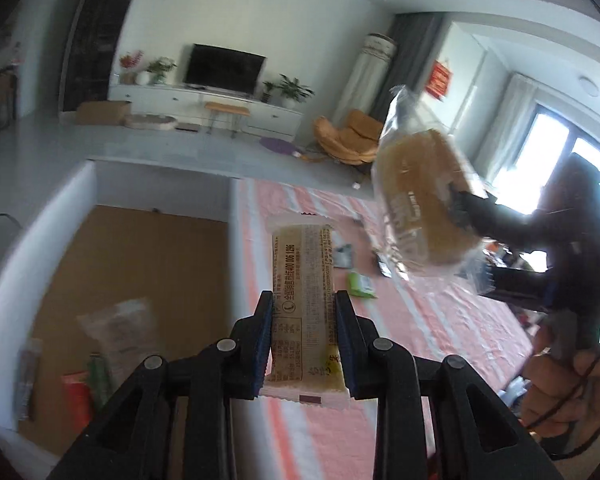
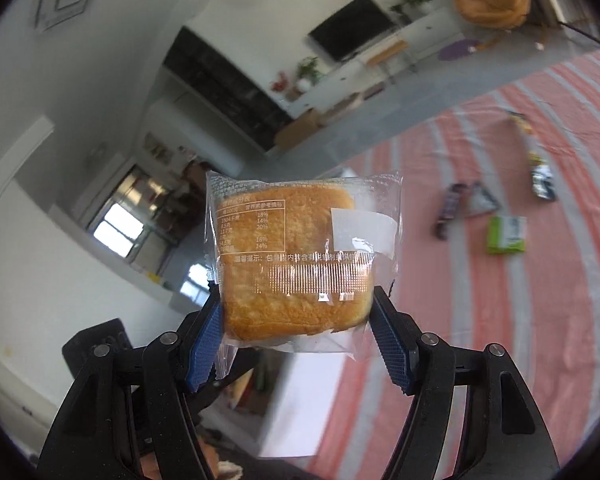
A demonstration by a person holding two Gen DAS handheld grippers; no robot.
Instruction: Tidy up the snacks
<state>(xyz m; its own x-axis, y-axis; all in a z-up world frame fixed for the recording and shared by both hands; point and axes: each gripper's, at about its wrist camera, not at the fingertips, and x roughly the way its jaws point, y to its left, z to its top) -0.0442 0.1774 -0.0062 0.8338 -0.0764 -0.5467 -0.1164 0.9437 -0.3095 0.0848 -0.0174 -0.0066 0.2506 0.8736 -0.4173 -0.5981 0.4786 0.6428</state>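
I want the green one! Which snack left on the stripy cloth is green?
The small green packet, lying flat on the pink striped cloth. The other packets near it, such as the long dark packet, are dark or silvery, not green.

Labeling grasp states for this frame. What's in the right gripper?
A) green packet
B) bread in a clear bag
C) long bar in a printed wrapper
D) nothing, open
B: in the right wrist view the right gripper has its fingers closed on the bread in its clear bag; the green packet lies on the striped cloth, and the bar is in the left gripper.
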